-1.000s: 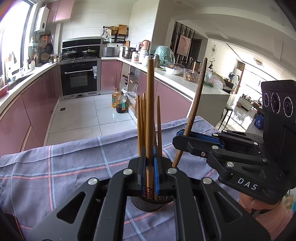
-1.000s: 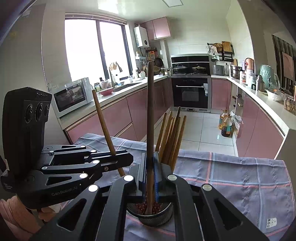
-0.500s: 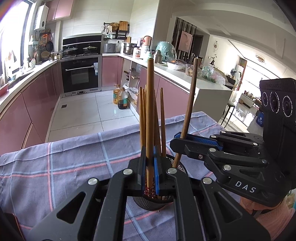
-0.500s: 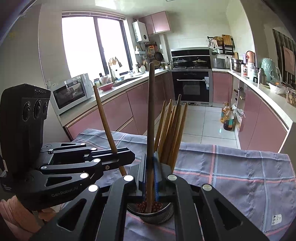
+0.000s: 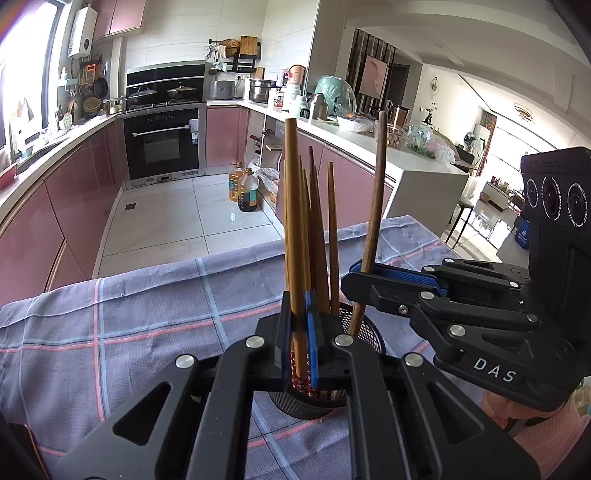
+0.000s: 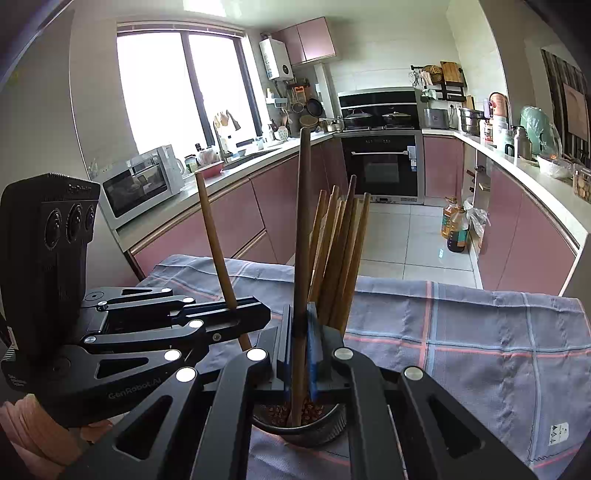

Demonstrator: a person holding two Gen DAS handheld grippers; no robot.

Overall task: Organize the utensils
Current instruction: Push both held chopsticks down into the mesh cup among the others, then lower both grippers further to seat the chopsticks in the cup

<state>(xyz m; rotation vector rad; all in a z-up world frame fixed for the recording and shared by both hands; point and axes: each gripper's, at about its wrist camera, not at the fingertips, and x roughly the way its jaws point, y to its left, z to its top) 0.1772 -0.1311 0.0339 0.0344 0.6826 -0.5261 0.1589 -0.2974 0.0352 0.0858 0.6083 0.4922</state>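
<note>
Daylight, bright overall. Window (image 6: 184, 92) upper left of right wrist view blown out white; same glare bleeds along the left edge of left wrist view. Ceiling light (image 6: 205, 6) clipped at top. Floor tiles (image 5: 177, 218) show soft sheen. Strong fisheye bend, dark vignette in corners. Focus sharp; shadows on cloth (image 5: 147, 314) soft, faint.

Brown wooden chopsticks (image 5: 317, 236) stand in a black mesh holder (image 5: 369, 332) on a grey-blue cloth (image 5: 147, 314) checked pink.

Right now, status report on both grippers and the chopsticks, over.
Left gripper shut on light chopstick. Right gripper shut on dark chopstick. Both tips inside mesh holder among other chopsticks. Nothing blocking.
</note>
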